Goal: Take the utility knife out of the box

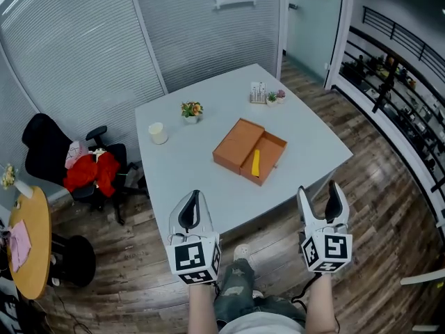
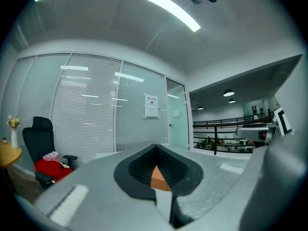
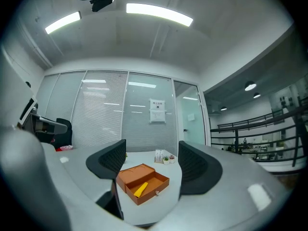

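The knife (image 1: 256,163) lies in the open box (image 1: 272,150), pointing away, well ahead between the empty, spread right gripper (image 1: 318,190) and the closed left gripper (image 1: 194,197)

Light: bright and even, from ceiling strip lights (image 3: 159,13).
Shadows: soft and faint on the table (image 1: 188,172).
Glare: white streaks across the blinds (image 1: 69,54).
Distortion: strong fisheye bending, with black corners in both gripper views.
Focus: head view sharp; nearest surfaces blurred in the left gripper view.

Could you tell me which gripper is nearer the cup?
Left. The left gripper hangs before the table, slightly right of the cup; the right gripper is farther right, past the box.
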Motion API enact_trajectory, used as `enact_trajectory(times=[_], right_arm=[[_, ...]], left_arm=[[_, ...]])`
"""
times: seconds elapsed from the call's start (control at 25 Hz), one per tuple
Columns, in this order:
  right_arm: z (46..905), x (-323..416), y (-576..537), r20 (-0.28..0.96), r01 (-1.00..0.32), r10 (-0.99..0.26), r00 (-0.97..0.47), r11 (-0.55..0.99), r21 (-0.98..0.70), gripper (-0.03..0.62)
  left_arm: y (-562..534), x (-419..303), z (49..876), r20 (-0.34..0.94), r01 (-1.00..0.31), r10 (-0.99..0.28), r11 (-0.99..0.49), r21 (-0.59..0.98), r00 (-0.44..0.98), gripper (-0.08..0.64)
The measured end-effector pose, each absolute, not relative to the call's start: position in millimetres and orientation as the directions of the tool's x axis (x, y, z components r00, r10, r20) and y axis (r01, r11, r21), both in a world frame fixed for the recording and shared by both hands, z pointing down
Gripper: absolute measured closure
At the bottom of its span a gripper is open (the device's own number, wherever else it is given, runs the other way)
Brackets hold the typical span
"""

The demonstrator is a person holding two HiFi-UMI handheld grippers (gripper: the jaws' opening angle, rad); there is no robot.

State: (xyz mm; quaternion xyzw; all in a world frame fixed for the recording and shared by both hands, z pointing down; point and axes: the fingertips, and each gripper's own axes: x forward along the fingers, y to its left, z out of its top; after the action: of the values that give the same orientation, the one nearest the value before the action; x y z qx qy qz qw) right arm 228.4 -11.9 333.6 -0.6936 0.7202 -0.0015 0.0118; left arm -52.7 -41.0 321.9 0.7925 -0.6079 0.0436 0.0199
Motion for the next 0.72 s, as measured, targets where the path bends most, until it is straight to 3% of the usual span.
enact_trajectory(times=[0.72], right_arm=[[337.3,236.2,-174.7,0.019,-0.999,-0.999,0.048,-0.048,-0.013,0.230]], left_arm=[[-225.5,-40.6,324.6,0.105,-0.941,-0.936,-0.338,-0.006,0.335,0.560]])
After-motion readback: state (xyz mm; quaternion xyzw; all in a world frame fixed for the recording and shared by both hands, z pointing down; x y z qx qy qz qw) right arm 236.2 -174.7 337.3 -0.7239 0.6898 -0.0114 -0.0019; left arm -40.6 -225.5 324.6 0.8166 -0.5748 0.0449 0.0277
